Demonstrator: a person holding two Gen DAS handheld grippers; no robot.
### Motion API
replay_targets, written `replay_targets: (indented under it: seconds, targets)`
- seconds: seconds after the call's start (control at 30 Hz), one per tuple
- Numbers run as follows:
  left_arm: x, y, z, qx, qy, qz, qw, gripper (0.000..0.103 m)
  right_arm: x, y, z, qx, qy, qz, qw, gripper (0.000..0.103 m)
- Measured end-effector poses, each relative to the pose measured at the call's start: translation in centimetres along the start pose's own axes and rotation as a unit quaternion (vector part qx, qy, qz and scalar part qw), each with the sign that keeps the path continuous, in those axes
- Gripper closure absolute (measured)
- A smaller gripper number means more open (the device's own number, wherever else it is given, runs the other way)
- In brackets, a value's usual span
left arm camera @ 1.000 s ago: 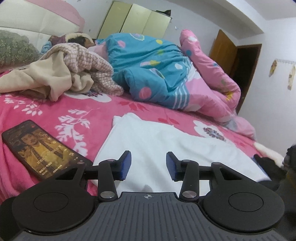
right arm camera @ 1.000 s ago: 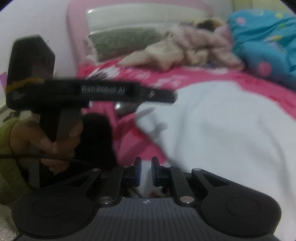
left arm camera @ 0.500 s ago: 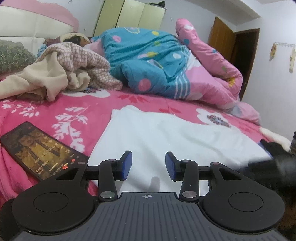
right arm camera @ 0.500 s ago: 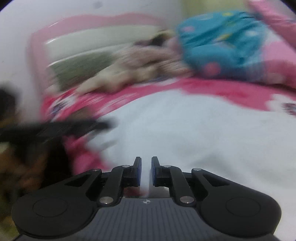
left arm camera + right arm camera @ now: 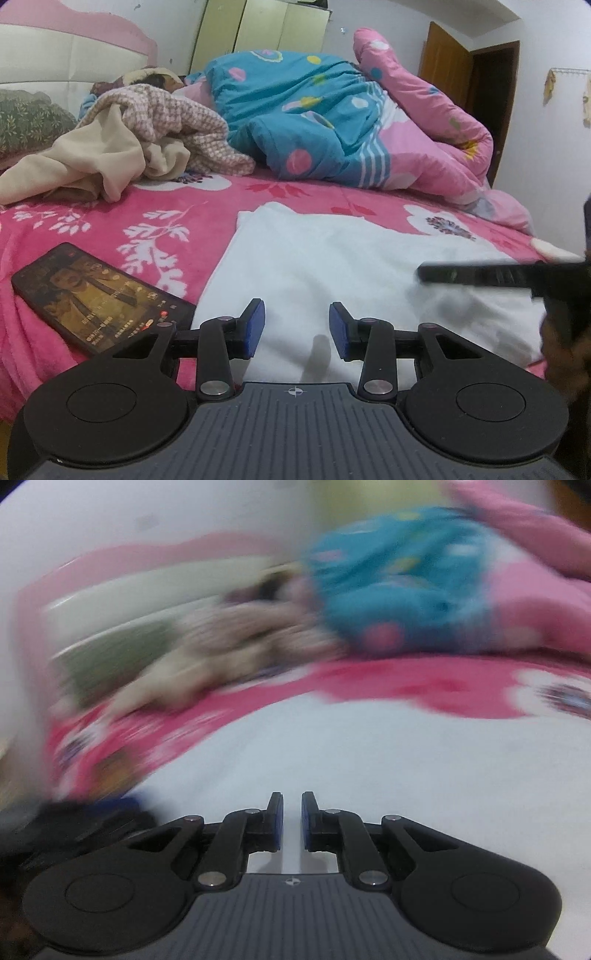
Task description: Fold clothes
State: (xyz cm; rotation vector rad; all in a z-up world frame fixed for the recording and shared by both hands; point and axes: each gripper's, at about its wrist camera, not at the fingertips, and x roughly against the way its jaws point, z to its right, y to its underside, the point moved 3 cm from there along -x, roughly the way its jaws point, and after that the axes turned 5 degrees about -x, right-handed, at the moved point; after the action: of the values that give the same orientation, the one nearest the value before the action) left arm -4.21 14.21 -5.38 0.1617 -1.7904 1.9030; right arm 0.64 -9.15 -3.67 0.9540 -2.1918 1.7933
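A white garment (image 5: 332, 266) lies spread flat on the pink flowered bedspread (image 5: 110, 229). My left gripper (image 5: 296, 326) hovers low over its near edge, open, with nothing between the blue pads. My right gripper (image 5: 291, 819) is over the same white garment (image 5: 369, 757). Its fingers are drawn to a narrow slit and hold nothing. The right wrist view is smeared by motion. In the left wrist view the right gripper (image 5: 498, 275) shows as a blurred black bar above the garment's right side, with a hand (image 5: 565, 350) behind it.
A phone (image 5: 99, 295) with a lit screen lies on the bedspread just left of the garment. Behind are a beige and checked heap of clothes (image 5: 129, 147), a blue and pink quilt (image 5: 332, 110), a headboard (image 5: 55, 51) and a doorway (image 5: 491, 92).
The right gripper has swung from the left gripper's side to over the white garment, its view turning right. The left gripper has lifted and tilted slightly, still open.
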Motion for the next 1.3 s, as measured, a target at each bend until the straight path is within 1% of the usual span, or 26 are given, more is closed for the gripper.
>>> replay_targets:
  seconds: [0.03, 0.1, 0.13, 0.23, 0.27, 0.33, 0.4, 0.43, 0.47, 0.53, 0.57, 0.63, 0.73, 0.8, 0.83, 0.97, 1.0, 1.03, 1.07, 1.1, 1.2, 1.27, 1.3]
  targets:
    - [0.0, 0.0, -0.1, 0.002, 0.0, 0.0, 1.0, 0.064, -0.4, -0.2, 0.7, -0.01, 0.016, 0.001, 1.0, 0.092]
    - [0.0, 0.0, -0.2, 0.005, 0.001, 0.0, 1.0, 0.065, -1.7, 0.4, 0.9, -0.036, 0.004, -0.022, 0.999, 0.092]
    - [0.0, 0.0, -0.3, 0.005, 0.0, 0.0, 1.0, 0.065, -2.2, 1.2, -0.1, -0.035, -0.011, -0.028, 0.999, 0.092]
    - [0.1, -0.1, -0.5, 0.009, -0.004, -0.001, 0.9999, 0.066, -2.1, 2.9, -4.7, 0.01, -0.074, -0.029, 0.997, 0.092]
    - [0.4, -0.2, -0.7, 0.011, -0.006, 0.002, 0.9999, 0.066, -2.0, 2.9, -5.6, 0.013, -0.095, -0.031, 0.995, 0.092]
    - [0.9, -0.3, -1.1, 0.015, -0.01, 0.006, 0.9998, 0.066, -1.7, 2.6, -6.0, 0.013, -0.127, -0.028, 0.991, 0.093]
    - [1.5, -0.5, -1.6, 0.018, -0.017, 0.013, 0.9996, 0.066, -0.6, 1.8, -4.7, -0.004, -0.104, -0.008, 0.995, 0.093]
    - [1.8, -0.6, -1.9, 0.023, -0.02, 0.016, 0.9994, 0.066, -0.6, 1.5, -3.7, -0.02, -0.086, -0.004, 0.996, 0.093]
    - [2.0, -0.7, -2.1, 0.027, -0.023, 0.017, 0.9992, 0.066, -0.8, 1.4, -2.9, -0.035, -0.068, -0.005, 0.997, 0.093]
    - [2.3, -1.0, -2.6, 0.034, -0.028, 0.019, 0.9989, 0.066, -1.8, 2.2, -2.7, -0.039, -0.063, -0.015, 0.997, 0.093]
    - [2.4, -1.1, -2.8, 0.037, -0.03, 0.02, 0.9986, 0.066, -2.2, 2.9, -3.6, -0.027, -0.067, -0.017, 0.997, 0.092]
    - [2.7, -1.3, -3.2, 0.044, -0.035, 0.023, 0.9981, 0.066, -2.3, 4.3, -7.2, 0.031, -0.092, -0.011, 0.995, 0.092]
    - [2.7, -1.6, -3.3, 0.047, -0.035, 0.026, 0.998, 0.066, -1.6, 6.6, -11.5, 0.122, -0.141, -0.023, 0.982, 0.093]
    - [2.6, -1.7, -3.1, 0.043, -0.034, 0.027, 0.9982, 0.066, -1.5, 7.5, -12.6, 0.14, -0.165, -0.04, 0.975, 0.093]
    - [2.6, -1.8, -3.1, 0.04, -0.033, 0.028, 0.9982, 0.066, -1.3, 7.5, -12.6, 0.142, -0.165, -0.039, 0.975, 0.093]
    - [3.2, -1.8, -2.9, 0.033, -0.034, 0.028, 0.9985, 0.066, -0.6, 5.3, -10.1, 0.082, -0.129, -0.005, 0.988, 0.093]
    - [3.4, -1.8, -2.9, 0.031, -0.035, 0.027, 0.9985, 0.066, -0.9, 4.9, -9.7, 0.071, -0.122, -0.006, 0.99, 0.093]
    - [3.6, -1.8, -3.0, 0.033, -0.035, 0.025, 0.9985, 0.066, -1.3, 4.9, -9.4, 0.066, -0.125, -0.013, 0.99, 0.093]
    - [3.9, -1.8, -3.1, 0.035, -0.036, 0.024, 0.9985, 0.066, -1.9, 5.4, -9.8, 0.071, -0.134, -0.028, 0.988, 0.093]
    - [4.1, -1.8, -3.2, 0.036, -0.036, 0.022, 0.9984, 0.066, -2.5, 6.2, -10.8, 0.085, -0.15, -0.052, 0.984, 0.093]
    - [4.9, -1.7, -3.5, 0.041, -0.037, 0.018, 0.9983, 0.066, -1.6, 8.7, -13.8, 0.129, -0.215, -0.082, 0.965, 0.093]
    - [5.1, -1.5, -3.8, 0.051, -0.028, 0.008, 0.9983, 0.066, -0.9, 9.3, -14.3, 0.132, -0.237, -0.088, 0.958, 0.093]
    - [5.1, -1.4, -3.8, 0.054, -0.024, 0.005, 0.9982, 0.066, -0.5, 9.0, -13.9, 0.128, -0.232, -0.08, 0.961, 0.093]
